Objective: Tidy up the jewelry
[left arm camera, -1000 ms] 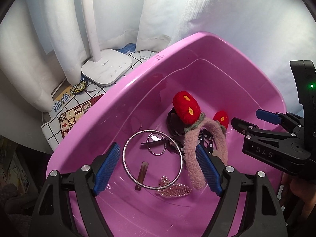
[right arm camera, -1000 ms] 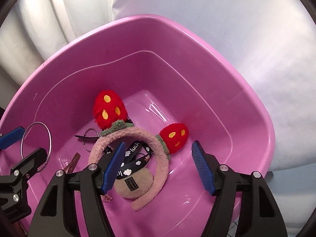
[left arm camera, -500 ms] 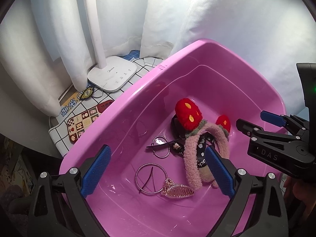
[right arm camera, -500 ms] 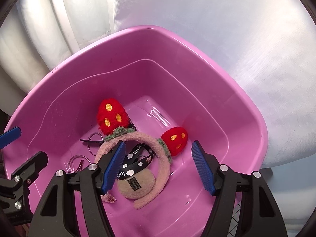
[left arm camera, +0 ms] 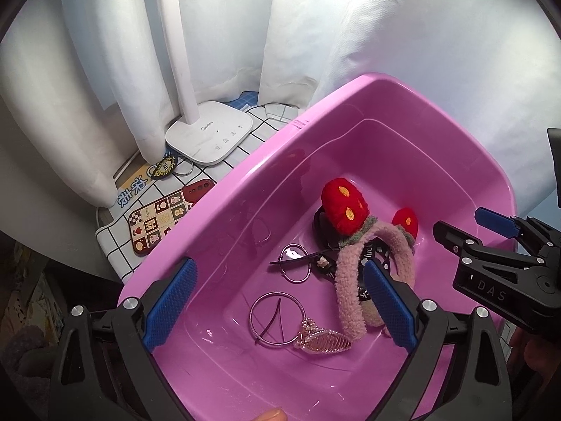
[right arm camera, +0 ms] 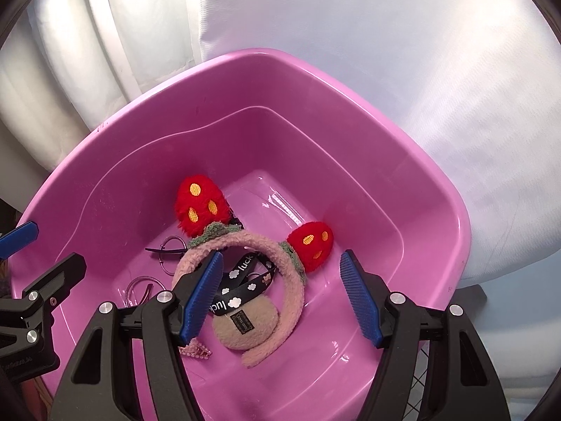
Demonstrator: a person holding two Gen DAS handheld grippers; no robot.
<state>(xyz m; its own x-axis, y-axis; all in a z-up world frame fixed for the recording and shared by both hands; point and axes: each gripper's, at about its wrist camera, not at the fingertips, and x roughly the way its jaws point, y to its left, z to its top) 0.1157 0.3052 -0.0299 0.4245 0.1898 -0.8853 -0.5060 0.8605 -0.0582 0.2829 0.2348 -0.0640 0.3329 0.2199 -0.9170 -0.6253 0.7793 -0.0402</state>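
The left tool (left arm camera: 277,308) hangs with jaws spread wide and empty, directly above the silver bangle (left arm camera: 277,318) and pearl hair clip (left arm camera: 322,340) on the pink basin (left arm camera: 350,105) floor. Beyond, the right tool (right arm camera: 280,294), also apart and empty, hovers over the strawberry headband (right arm camera: 245,245), whose arc runs across its jaws.

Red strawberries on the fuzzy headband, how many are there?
2. The bigger strawberry sits at the headband's left side, toward the middle of the pink tub. The smaller strawberry sits to its right. None looks hidden.
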